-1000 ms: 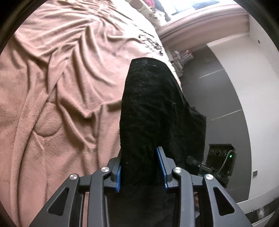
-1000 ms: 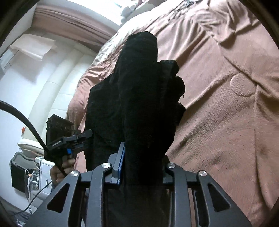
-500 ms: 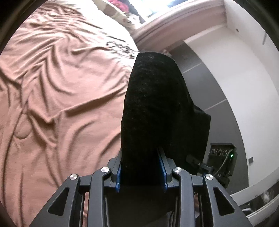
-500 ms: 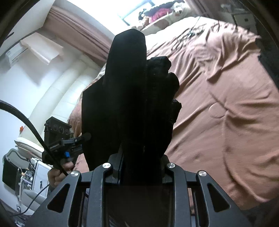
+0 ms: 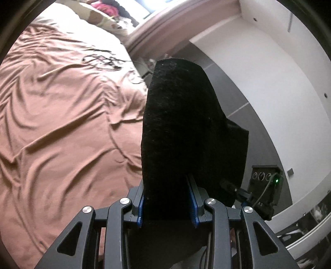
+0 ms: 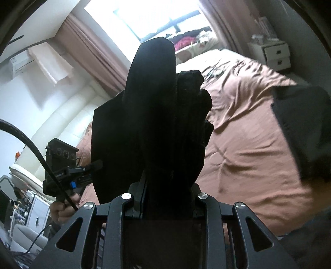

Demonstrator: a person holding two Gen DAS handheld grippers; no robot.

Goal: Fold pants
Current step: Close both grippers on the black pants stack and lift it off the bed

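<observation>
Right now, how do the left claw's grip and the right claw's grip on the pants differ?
Left claw pinches one smooth flat fold of the pants; right claw pinches a thicker, bunched wad. Left's blue pads show; right's are mostly buried in cloth. Both are shut on the pants, held above the bed.

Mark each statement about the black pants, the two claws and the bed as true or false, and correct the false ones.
1. Both claws grip black fabric. True: the left claw and the right claw are each shut on the black pants.
2. The pants lie flat on the bed. False: they are held up above the brown bedspread.
3. The bedspread is smooth. False: it is wrinkled.
4. A bright window shows behind the bed in the right wrist view. True.
</observation>
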